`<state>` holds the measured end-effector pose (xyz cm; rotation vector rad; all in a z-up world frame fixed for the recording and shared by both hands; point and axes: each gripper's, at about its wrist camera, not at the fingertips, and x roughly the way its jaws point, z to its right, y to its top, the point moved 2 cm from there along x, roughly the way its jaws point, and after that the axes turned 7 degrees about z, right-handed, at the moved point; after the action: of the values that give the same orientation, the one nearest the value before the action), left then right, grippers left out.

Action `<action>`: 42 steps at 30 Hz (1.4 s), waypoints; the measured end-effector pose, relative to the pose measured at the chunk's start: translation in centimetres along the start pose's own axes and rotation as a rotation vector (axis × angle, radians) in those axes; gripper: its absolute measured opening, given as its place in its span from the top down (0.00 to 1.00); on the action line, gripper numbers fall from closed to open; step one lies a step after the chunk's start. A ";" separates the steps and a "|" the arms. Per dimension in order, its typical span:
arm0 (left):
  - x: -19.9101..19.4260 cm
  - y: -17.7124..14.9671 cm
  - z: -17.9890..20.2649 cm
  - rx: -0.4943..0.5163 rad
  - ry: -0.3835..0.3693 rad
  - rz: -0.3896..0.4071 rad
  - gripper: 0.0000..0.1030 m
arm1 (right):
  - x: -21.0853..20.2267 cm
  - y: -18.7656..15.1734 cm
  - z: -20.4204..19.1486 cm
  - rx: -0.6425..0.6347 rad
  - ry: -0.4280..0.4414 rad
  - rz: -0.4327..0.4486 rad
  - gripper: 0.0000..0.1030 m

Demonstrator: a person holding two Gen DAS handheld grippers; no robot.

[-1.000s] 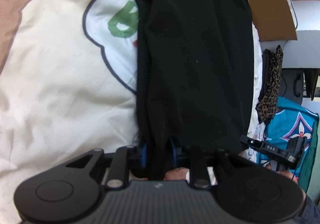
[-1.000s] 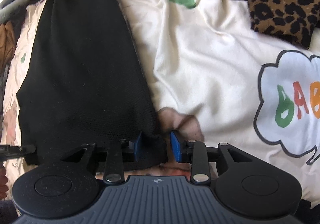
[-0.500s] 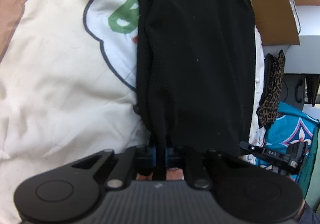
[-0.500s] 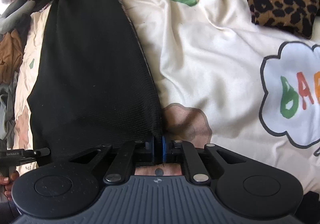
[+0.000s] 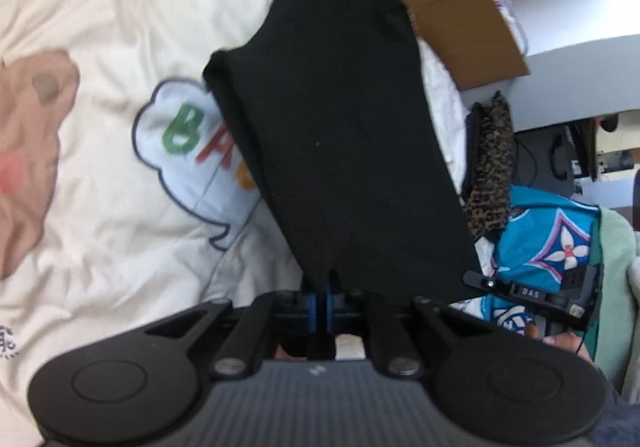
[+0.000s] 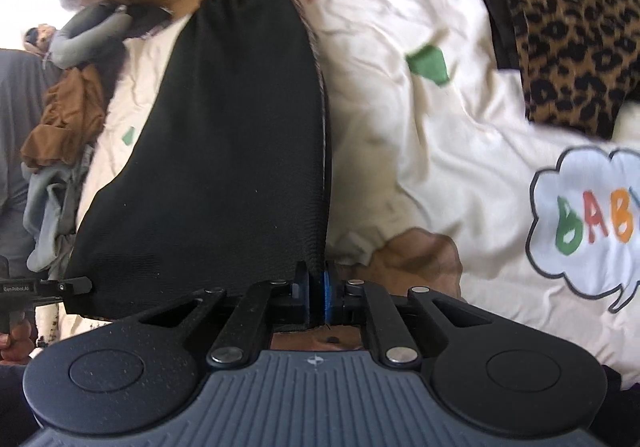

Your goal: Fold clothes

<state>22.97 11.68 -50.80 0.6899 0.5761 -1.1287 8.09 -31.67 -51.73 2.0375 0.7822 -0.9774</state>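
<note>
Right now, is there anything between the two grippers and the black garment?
No. The left gripper and the right gripper are each shut directly on the near edge of the black garment, with only cloth between the pads.

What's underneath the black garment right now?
Under the black garment lies the cream printed bedspread; its cloud print shows B and A, with the rest of the word covered. Anything else beneath the cloth is hidden.
</note>
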 end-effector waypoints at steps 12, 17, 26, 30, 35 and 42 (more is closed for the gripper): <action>-2.9 -0.8 3.2 0.032 0.052 0.024 0.96 | -6.7 -1.0 -5.5 -0.115 -0.041 0.043 0.96; -3.9 -2.1 3.9 0.052 0.086 0.022 0.96 | -7.7 -2.9 -6.1 -0.190 -0.065 0.035 0.96; -5.5 -2.7 6.0 0.096 0.167 0.028 0.96 | -10.2 -4.7 -7.6 -0.245 -0.056 0.058 0.96; -6.4 -3.1 6.3 0.101 0.170 0.028 0.96 | -11.1 -5.5 -7.5 -0.237 -0.055 0.059 0.96; -7.5 -3.5 7.1 0.111 0.150 0.029 0.96 | -12.1 -5.8 -7.8 -0.241 -0.056 0.068 0.96; -7.7 -4.3 7.6 0.108 0.127 0.030 0.96 | -12.6 -5.2 -7.8 -0.233 -0.054 0.074 0.96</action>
<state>16.93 9.51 -41.09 0.8651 0.6138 -1.0992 0.50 -25.03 -39.70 1.8194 0.7503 -0.8542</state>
